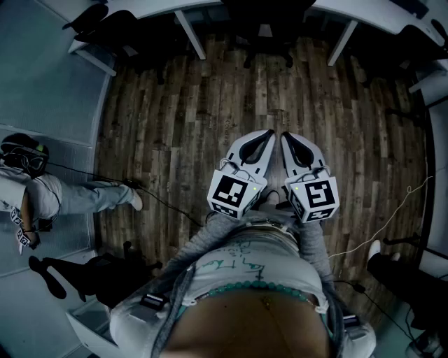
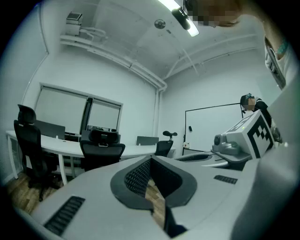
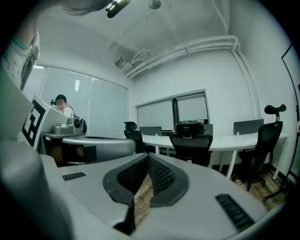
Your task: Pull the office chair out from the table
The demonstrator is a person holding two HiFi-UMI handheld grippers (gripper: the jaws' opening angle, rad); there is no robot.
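Observation:
The black office chair (image 1: 262, 31) stands tucked under the white table (image 1: 168, 7) at the far side of the wooden floor. In the left gripper view the chair (image 2: 101, 152) shows its headrest and mesh back ahead on the left. It stands straight ahead of the jaws in the right gripper view (image 3: 191, 140). My left gripper (image 1: 268, 136) and right gripper (image 1: 285, 138) are held side by side in front of my body, well short of the chair. Both are shut with nothing between the jaws (image 2: 150, 160) (image 3: 147, 158).
More black chairs (image 2: 28, 140) (image 3: 265, 145) stand along the curved table (image 3: 234, 139). A person (image 1: 42, 192) sits on the floor at the left, with a cable (image 1: 161, 199) running across the boards. A whiteboard (image 2: 213, 126) hangs on the far wall.

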